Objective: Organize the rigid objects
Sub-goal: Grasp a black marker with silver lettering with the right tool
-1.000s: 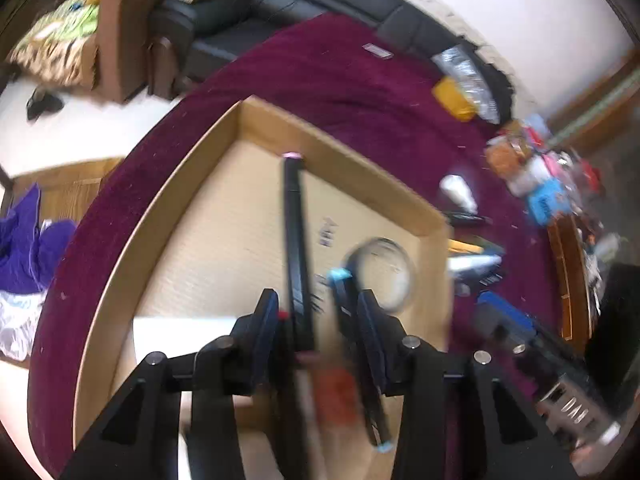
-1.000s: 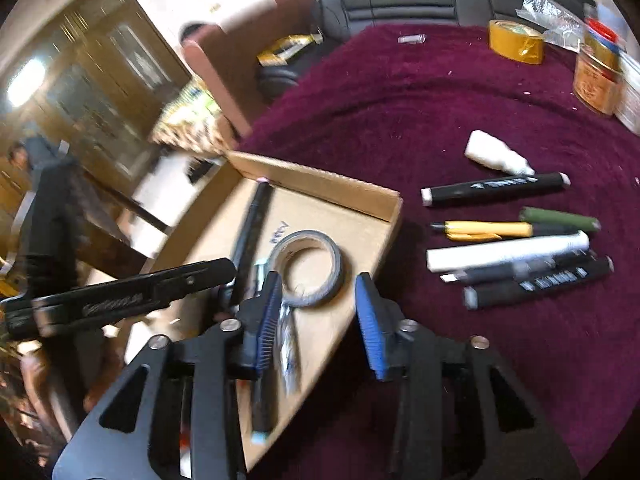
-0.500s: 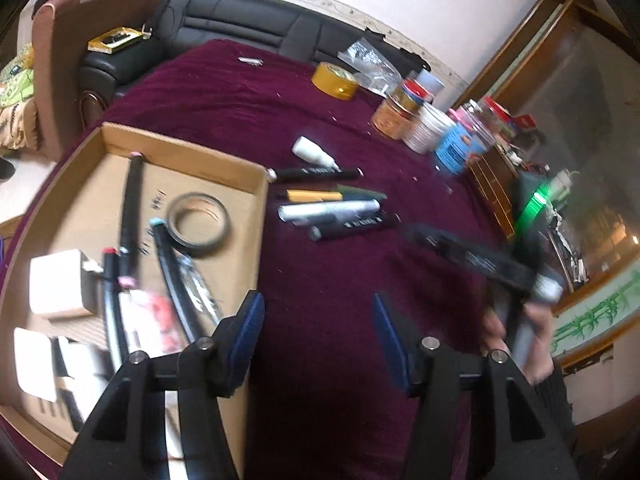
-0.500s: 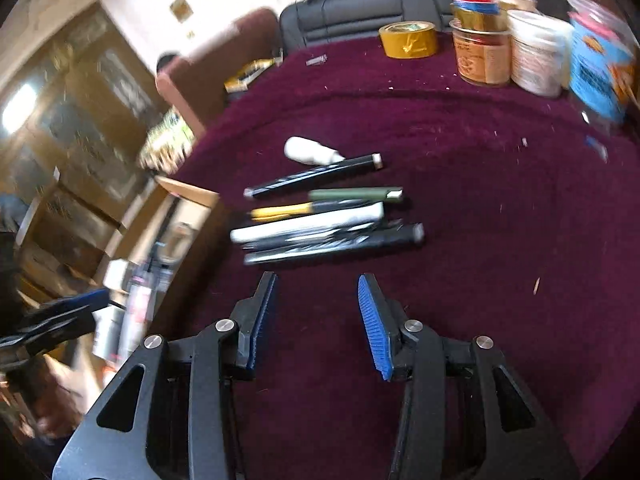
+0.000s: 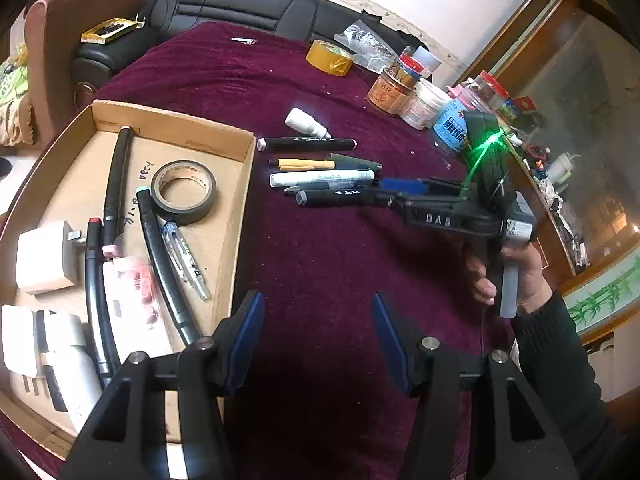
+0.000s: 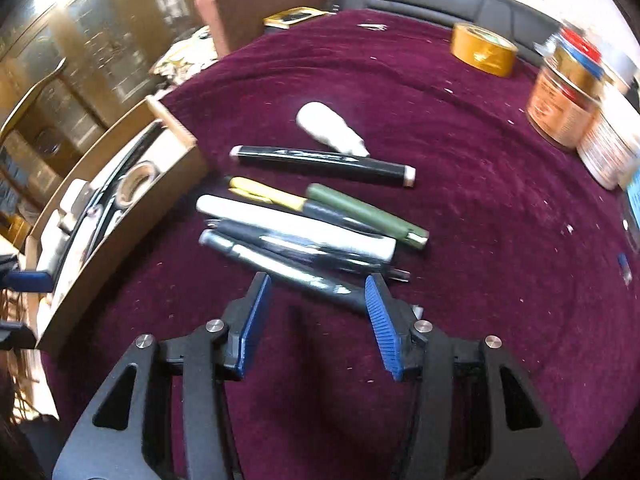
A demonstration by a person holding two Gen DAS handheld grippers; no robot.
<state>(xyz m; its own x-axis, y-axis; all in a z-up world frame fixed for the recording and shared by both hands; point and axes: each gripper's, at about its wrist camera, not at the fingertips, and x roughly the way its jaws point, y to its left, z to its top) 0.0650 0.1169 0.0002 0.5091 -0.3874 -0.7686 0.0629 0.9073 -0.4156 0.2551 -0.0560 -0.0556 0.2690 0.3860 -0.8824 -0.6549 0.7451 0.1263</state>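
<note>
A cardboard tray [image 5: 240, 152] [image 6: 132, 216] holds markers, a black tape roll [image 5: 184, 194], a pen and white adapters. Beside it on the maroon cloth lie several pens: a black marker [image 5: 308, 144] [image 6: 324, 162], a yellow pen [image 5: 306, 165], a green pen [image 6: 366, 214], a white marker [image 5: 322, 178] [image 6: 296, 228] and the nearest black marker [image 5: 336, 198] [image 6: 288, 270]. My left gripper [image 5: 318, 322] is open and empty above the cloth, right of the tray. My right gripper [image 6: 316, 296] [image 5: 386, 190] is open, its tips just short of the nearest black marker.
A small white bottle [image 5: 306, 122] [image 6: 332, 128] lies behind the pens. A yellow tape roll [image 5: 330, 58] [image 6: 482, 50] and several jars [image 5: 390, 90] [image 6: 564, 104] stand at the back right. A black sofa [image 5: 240, 4] lies beyond the table.
My left gripper let go of the marker in the tray, opened and drew back to the right. My right gripper swung from the tray to the row of pens and closed in.
</note>
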